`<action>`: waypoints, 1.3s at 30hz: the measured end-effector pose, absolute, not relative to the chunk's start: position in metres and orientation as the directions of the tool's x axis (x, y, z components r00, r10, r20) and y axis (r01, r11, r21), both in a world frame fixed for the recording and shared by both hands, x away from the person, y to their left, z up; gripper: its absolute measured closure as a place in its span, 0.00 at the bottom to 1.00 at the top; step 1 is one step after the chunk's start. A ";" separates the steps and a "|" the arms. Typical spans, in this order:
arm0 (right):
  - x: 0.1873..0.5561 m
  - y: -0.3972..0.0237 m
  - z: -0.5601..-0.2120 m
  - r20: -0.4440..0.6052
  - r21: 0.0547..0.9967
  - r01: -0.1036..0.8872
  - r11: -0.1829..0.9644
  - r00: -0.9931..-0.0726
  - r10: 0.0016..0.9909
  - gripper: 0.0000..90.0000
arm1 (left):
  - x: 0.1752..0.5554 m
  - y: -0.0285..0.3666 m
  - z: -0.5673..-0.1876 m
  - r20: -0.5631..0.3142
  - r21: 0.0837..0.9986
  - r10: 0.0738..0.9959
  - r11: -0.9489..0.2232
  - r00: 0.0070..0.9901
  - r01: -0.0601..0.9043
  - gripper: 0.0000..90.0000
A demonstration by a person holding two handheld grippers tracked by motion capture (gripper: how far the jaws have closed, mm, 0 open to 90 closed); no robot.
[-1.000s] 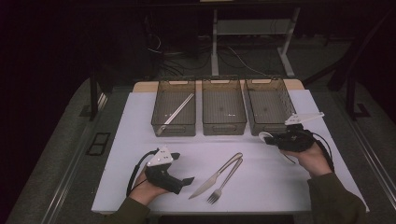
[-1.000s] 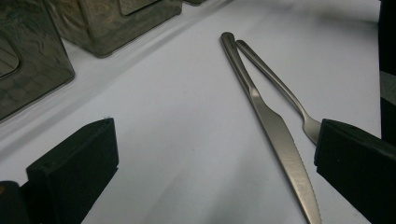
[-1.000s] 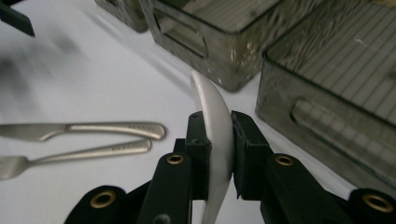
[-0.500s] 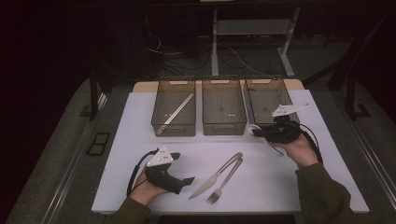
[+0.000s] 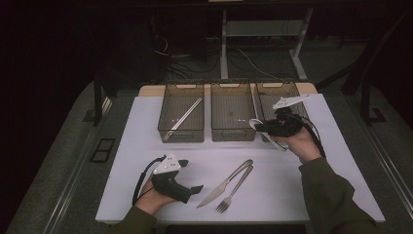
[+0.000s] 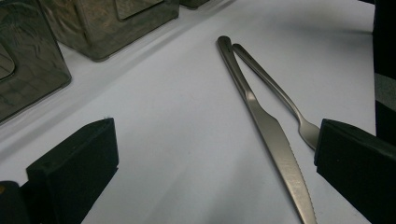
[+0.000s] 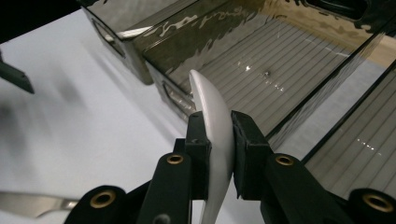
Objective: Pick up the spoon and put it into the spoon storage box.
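Observation:
My right gripper [image 5: 263, 127] is shut on a white spoon [image 5: 253, 124], held edge-on between the pads [image 7: 246, 140]. It hovers at the front rim between the middle bin [image 5: 233, 114] and the right bin [image 5: 280, 97]; in the right gripper view the spoon [image 7: 214, 116] points over the middle bin's corner [image 7: 261, 60]. My left gripper [image 5: 195, 189] rests open on the white mat, with nothing between its jaws [image 6: 210, 172]. Just to its right lie a steel knife [image 5: 225, 184] and fork [image 5: 237, 186], handles touching at the far end; they also show in the left gripper view as knife [image 6: 271, 130] and fork [image 6: 280, 98].
Three smoky clear bins stand in a row at the back of the white mat [image 5: 146, 146]. The left bin [image 5: 181, 117] holds a pair of metal chopsticks [image 5: 185, 117]. Beyond the table are desk legs and cables on a dark floor.
My right hand has carried the spoon left and away from me, rising from the mat toward the bins' front rim. The left hand, knife and fork have not moved.

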State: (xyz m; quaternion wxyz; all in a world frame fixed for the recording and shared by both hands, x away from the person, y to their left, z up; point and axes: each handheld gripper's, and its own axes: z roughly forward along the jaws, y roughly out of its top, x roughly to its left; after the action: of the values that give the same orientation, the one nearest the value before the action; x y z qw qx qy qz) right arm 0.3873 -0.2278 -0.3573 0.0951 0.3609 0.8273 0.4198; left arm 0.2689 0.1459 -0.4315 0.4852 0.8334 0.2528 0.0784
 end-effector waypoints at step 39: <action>0.484 -0.153 -0.358 0.082 0.742 0.514 0.430 -0.707 0.703 0.87 | 0.268 0.143 -0.430 -0.128 0.857 0.472 -0.390 0.872 0.337 0.00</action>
State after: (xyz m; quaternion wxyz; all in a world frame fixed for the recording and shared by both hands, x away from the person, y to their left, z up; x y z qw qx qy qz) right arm 0.4842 -0.1528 -0.3577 0.1207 0.3634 0.8370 0.3909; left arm 0.2683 0.1430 -0.4301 0.4957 0.8309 0.2434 0.0681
